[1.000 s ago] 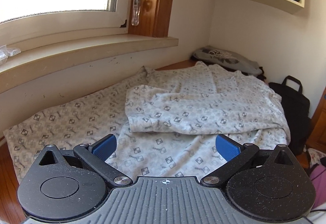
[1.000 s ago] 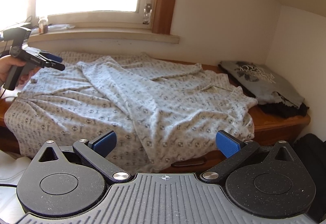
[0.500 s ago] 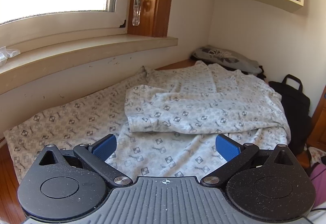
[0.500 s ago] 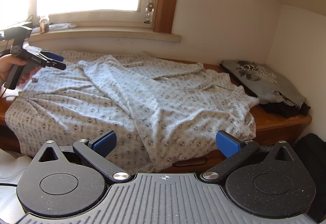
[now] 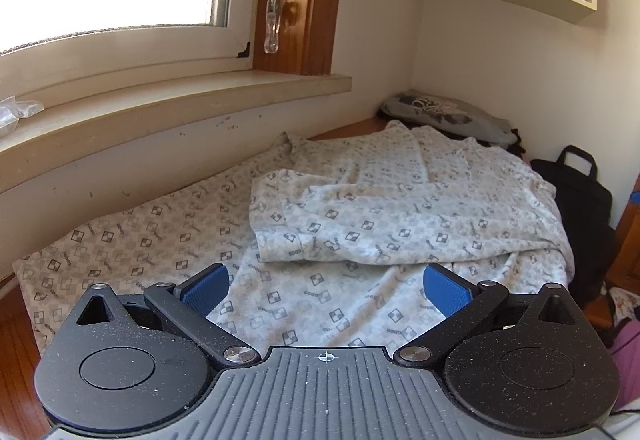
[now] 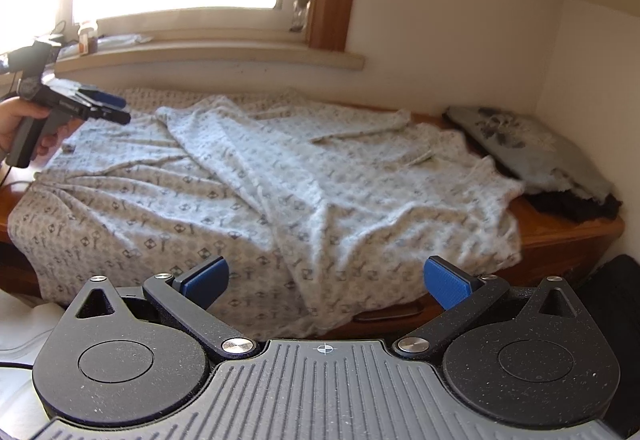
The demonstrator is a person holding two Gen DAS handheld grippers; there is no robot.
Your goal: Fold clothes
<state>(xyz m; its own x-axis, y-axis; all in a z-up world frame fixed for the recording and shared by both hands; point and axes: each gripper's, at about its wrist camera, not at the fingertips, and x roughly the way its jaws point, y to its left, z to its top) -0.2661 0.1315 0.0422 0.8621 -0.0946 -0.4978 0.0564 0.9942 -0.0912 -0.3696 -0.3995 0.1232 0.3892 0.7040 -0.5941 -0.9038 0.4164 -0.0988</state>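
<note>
Right wrist view: a pale patterned garment lies spread and rumpled over a wooden surface beneath the window sill, one flap thrown diagonally across its middle. The right gripper hangs short of the garment's near hem, its blue pads wide apart and holding nothing. At the garment's far left end, a hand holds the left gripper just above the cloth; from its own camera the left gripper likewise shows its pads spread wide and empty.

The fold appears to be between grasps, judging by both empty claws. The next move likely calls for each claw to close on an edge or corner of the garment, at opposite ends, so the cloth can be lifted and laid over evenly.

A grey printed shirt rests beyond the garment's right end, on something dark. Whether the garment is a shirt or a robe cannot be told: its sleeves are lost in the folds, its near hem drops out of sight below the surface's edge, and the right wrist view is slightly blurred.
</note>
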